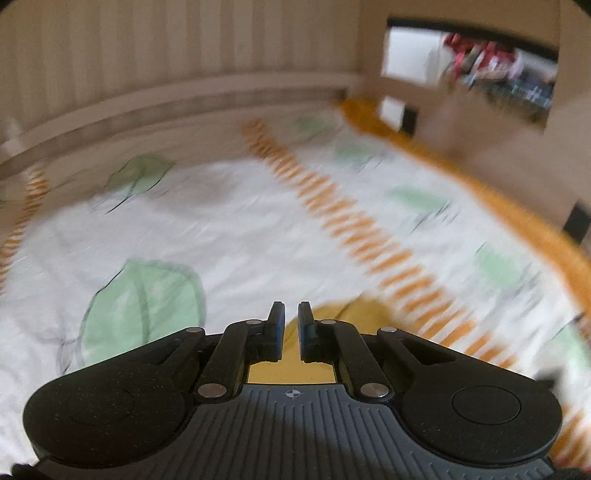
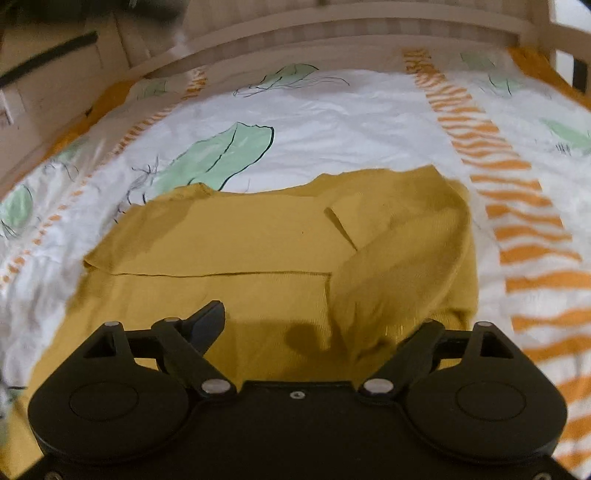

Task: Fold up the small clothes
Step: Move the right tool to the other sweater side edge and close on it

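A mustard-yellow garment (image 2: 236, 240) lies spread on the bed, partly folded, with one part folded over on its right side. My right gripper (image 2: 314, 321) is open just above the garment's near part; its left finger (image 2: 210, 317) shows and the right finger is hidden behind a raised fold of cloth. In the blurred left wrist view, my left gripper (image 1: 290, 325) has its jaws nearly together with a narrow gap and nothing visibly between them. A patch of the yellow garment (image 1: 347, 312) shows beneath and just beyond it.
The bed sheet (image 2: 332, 122) is white with green leaves and orange stripes, with an orange border (image 1: 517, 206) at the right edge. A beige headboard (image 2: 332, 33) runs along the far side. A wall opening (image 1: 472, 66) stands at the back right.
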A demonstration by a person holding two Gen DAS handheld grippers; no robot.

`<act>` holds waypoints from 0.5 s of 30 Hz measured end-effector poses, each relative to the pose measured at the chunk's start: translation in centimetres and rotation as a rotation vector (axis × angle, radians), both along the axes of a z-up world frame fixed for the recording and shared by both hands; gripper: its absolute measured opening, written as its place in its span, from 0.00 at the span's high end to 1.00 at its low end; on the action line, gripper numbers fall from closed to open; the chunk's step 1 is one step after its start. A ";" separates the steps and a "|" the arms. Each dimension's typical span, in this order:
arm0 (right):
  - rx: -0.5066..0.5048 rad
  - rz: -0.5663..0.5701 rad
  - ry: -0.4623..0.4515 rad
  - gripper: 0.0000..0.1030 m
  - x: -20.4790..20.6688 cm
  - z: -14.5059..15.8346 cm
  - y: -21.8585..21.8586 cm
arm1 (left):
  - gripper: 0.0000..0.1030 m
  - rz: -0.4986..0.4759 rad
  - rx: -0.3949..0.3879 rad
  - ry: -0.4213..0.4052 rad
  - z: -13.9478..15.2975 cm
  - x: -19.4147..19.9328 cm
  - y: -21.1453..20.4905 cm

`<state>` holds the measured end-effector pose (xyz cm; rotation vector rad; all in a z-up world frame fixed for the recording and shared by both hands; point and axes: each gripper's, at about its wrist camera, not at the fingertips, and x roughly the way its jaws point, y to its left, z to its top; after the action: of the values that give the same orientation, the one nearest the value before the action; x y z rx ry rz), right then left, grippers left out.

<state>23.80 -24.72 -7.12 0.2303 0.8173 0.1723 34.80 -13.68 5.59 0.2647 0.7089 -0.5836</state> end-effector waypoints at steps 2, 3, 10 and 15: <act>0.040 -0.031 0.001 0.15 -0.4 0.3 -1.1 | 0.92 0.027 0.016 0.018 -2.2 -0.5 1.2; 0.059 -0.058 -0.002 0.15 -0.8 0.5 -1.8 | 0.92 0.047 0.015 0.039 -3.3 -0.7 1.9; 0.117 -0.229 0.024 0.15 -2.5 0.2 -5.9 | 0.89 0.192 -0.044 0.145 -8.5 -2.7 7.6; 0.177 -0.319 0.088 0.17 -3.2 -1.3 -7.6 | 0.74 0.230 -0.047 0.143 -10.0 -3.9 10.0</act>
<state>20.61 -32.31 -8.46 0.5333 0.8421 -0.0666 30.88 -3.65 -4.38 0.0963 0.8498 -0.4019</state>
